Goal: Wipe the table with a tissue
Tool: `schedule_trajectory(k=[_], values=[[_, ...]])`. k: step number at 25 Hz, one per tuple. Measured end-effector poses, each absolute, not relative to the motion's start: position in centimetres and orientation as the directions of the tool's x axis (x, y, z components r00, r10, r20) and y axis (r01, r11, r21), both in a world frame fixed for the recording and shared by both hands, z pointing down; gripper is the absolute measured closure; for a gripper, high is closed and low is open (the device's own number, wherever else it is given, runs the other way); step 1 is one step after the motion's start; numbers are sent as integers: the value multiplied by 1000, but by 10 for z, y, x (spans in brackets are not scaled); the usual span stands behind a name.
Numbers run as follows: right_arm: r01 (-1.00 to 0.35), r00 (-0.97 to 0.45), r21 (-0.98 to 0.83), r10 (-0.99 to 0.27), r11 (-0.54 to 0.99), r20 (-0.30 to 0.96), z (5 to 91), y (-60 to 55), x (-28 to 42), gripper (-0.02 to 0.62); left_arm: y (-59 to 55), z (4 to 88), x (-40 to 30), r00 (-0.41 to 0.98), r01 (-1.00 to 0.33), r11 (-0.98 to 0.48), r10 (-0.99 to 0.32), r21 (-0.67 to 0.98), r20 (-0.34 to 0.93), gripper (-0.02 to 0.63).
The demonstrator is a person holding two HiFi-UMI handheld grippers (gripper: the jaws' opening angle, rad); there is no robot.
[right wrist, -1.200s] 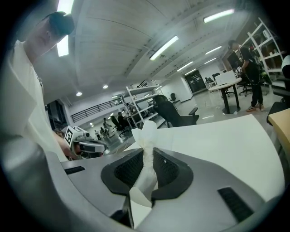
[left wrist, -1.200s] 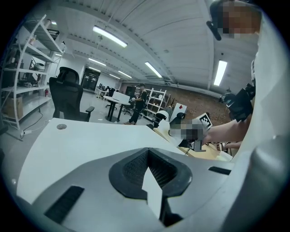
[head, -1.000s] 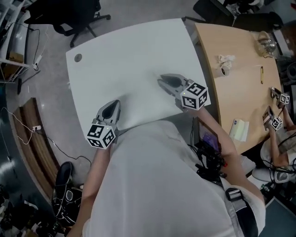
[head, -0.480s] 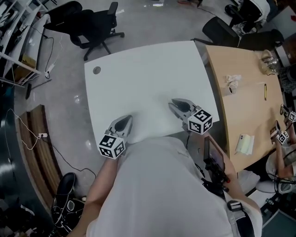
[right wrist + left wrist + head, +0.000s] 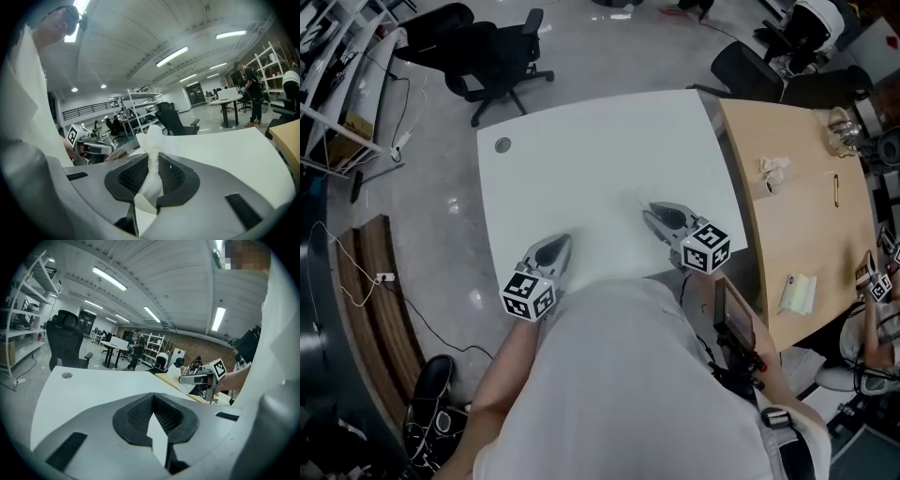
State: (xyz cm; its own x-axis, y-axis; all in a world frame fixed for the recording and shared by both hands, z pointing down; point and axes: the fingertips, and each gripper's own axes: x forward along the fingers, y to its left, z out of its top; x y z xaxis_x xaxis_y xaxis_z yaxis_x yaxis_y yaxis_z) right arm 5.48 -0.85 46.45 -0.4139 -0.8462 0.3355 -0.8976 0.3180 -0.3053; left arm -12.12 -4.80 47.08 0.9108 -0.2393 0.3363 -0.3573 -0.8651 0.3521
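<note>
Right gripper clamped on a white tissue, wad sticking out past the tips, over the white table nr its front edge. Left gripper jaws together, apparently empty; pale sliver btw them prob. just table. Wooden desk at right, office chair beyond.

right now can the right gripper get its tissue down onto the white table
Probably yes: the right gripper, shut on the tissue, is right over the white table, and nothing shows between them.
</note>
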Motion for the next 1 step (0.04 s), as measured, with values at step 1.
schedule_trajectory(k=[1], values=[[-898,-413,-305,-846,317,337,465,-9,53,526,-49,471,-123,912,-355,-866,-237,352,336,601]])
